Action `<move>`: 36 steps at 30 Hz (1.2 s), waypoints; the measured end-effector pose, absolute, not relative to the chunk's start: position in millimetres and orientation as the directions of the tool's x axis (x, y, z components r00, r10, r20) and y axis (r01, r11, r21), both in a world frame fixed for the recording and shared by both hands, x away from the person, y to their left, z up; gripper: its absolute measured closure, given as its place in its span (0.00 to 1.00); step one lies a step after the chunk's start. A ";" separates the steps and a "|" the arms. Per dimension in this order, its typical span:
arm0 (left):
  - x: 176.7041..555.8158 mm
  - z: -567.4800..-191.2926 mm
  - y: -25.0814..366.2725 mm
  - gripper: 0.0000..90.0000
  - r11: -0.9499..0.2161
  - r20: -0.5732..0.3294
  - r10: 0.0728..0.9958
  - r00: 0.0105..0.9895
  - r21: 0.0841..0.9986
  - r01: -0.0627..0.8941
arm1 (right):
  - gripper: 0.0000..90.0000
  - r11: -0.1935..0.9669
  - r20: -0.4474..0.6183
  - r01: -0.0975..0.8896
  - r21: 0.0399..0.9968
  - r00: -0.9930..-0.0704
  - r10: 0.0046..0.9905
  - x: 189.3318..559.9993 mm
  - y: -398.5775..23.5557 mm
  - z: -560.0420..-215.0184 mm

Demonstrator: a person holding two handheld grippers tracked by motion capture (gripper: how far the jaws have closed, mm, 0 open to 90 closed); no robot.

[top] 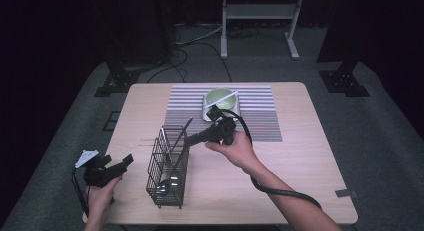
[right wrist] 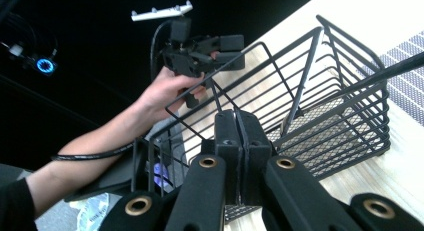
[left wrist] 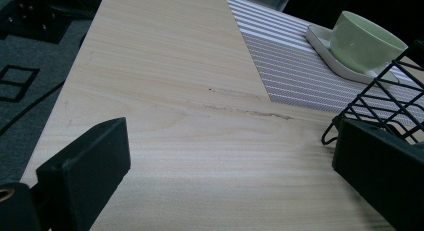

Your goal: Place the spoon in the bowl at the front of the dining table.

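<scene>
Two grippers here, doing very different jobs. The left gripper sits low at the near left corner of the table, jaws spread wide with nothing between them, parked apart from the wire basket. The right gripper hovers over the basket's top rim, jaws pressed together; a thin dark utensil leans out of the basket right there, but I can't tell if it's pinched. Basket contents are murky. Farther back, a green bowl rests on a white tray atop the striped mat.
</scene>
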State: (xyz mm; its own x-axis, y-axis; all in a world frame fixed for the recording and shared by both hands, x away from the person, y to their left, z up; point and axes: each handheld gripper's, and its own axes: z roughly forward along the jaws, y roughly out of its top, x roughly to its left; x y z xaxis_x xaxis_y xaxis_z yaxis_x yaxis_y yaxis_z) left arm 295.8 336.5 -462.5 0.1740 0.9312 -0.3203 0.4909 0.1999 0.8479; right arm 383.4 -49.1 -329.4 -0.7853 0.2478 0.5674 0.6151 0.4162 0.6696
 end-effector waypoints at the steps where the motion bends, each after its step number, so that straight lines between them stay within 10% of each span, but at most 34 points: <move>1: 295.8 -462.5 336.5 0.01 0.199 -0.320 0.931 0.174 0.848 0.491 | 0.99 0.411 0.569 0.617 0.671 -0.784 0.247 383.7 -50.1 -328.2; 36: 295.5 -461.9 335.5 0.01 0.204 -0.322 0.931 0.170 0.848 0.490 | 0.99 0.322 0.597 0.631 0.706 -0.775 0.207 382.9 -71.6 -297.1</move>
State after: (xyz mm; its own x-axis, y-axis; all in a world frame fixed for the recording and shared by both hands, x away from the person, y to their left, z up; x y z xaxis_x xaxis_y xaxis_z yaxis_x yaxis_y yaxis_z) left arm 295.5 335.5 -461.9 0.1705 0.9311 -0.3224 0.4901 0.2037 0.8475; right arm 382.9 -71.6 -297.1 -0.7748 0.2070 0.5974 0.6305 0.3224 0.7060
